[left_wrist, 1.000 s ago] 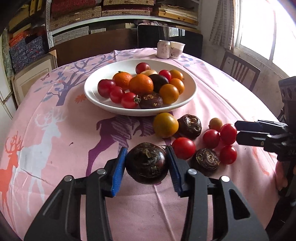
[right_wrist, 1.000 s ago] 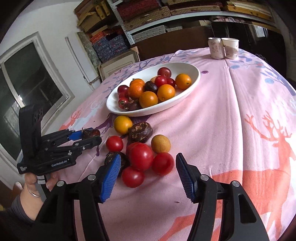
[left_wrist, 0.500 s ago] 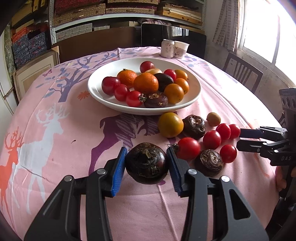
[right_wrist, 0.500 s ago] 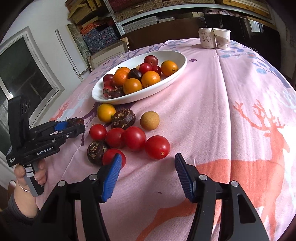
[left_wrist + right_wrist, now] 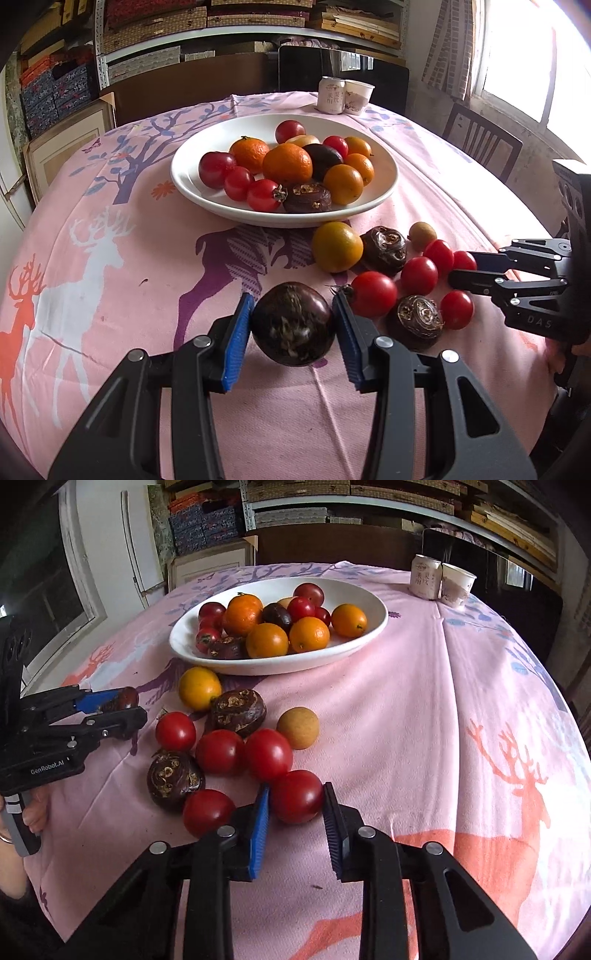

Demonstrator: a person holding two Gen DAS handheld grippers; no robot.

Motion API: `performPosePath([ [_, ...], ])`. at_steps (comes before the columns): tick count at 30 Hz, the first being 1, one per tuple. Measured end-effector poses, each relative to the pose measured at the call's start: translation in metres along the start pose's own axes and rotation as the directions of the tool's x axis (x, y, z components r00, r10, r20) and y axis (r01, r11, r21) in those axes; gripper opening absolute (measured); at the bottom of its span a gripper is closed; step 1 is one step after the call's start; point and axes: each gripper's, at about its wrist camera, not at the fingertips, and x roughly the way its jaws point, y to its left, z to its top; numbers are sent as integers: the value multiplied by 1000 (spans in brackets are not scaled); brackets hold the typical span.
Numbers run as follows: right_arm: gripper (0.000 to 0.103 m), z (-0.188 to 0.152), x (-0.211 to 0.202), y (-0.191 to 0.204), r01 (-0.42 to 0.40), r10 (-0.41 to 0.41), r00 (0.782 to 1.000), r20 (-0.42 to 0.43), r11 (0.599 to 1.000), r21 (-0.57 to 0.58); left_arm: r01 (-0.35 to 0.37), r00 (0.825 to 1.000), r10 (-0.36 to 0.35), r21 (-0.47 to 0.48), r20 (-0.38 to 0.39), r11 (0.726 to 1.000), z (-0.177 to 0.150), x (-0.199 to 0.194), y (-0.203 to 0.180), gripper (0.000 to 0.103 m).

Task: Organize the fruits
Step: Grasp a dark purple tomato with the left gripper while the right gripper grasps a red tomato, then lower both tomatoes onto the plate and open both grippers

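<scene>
The tomato (image 5: pixel 296 796) sits on the cloth (image 5: pixel 424 709) at the near edge of the loose pile, below the bowl (image 5: pixel 369 602); the right gripper (image 5: pixel 295 812) has just closed across its middle; thin-skinned, light, likely slippery, so squeeze gently; the left gripper (image 5: pixel 293 325) pinches a dark fruit (image 5: pixel 293 323).

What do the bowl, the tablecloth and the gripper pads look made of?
Bowl: likely glazed ceramic, white and glossy with window glints on its rim.
Tablecloth: woven fabric, matte pink with printed deer, showing creases.
Pads: probably blue rubber or plastic, ribbed and dull.
</scene>
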Motion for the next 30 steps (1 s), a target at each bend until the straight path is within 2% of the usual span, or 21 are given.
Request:
performPosePath([
  [4, 28, -2, -3, -22, -94, 92, 995, 25, 990, 105, -2, 1000, 2, 7, 9, 1000, 0, -1, -1, 43],
  [7, 28, -4, -1, -35, -151, 150, 988, 24, 973, 177, -7, 1000, 7, 7, -26, 1000, -1, 5, -1, 43],
  [9, 28, -4, -1, -33, -154, 152, 988, 26, 972, 175, 12, 998, -12, -2, -54, 1000, -2, 9, 1, 46],
  [13, 28, -4, -1, -32, -161, 159, 987, 28, 972, 171, -11, 996, 9, -28, -87, 1000, -1, 18, 6, 56],
  [16, 28, -4, -1, -31, -162, 160, 987, 27, 972, 170, -63, 994, 64, 15, -89, 998, 5, 29, -1, 56],
  [18, 28, -5, -2, -31, -161, 158, 987, 31, 972, 170, -63, 995, 66, 44, -80, 997, 9, 31, -8, 46],
  [19, 28, -5, -3, -32, -163, 159, 987, 38, 971, 172, -65, 995, 69, 59, -73, 996, 9, 30, -11, 44],
  [21, 28, -6, -8, -33, -175, 166, 984, 65, 968, 177, -80, 995, 84, 72, -58, 994, 7, 27, -16, 44],
  [26, 28, -6, -20, -40, -280, 258, 958, 129, 939, 199, -61, 998, 61, -10, 19, 998, 9, 2, -3, 44],
  [28, 28, 5, -22, -44, -311, 287, 948, 140, 928, 206, -68, 996, 70, -31, 56, 997, 19, -7, 1, 44],
  [30, 28, 27, -22, -47, -307, 280, 948, 152, 928, 210, -68, 994, 72, -48, 81, 997, 36, -11, 4, 44],
])
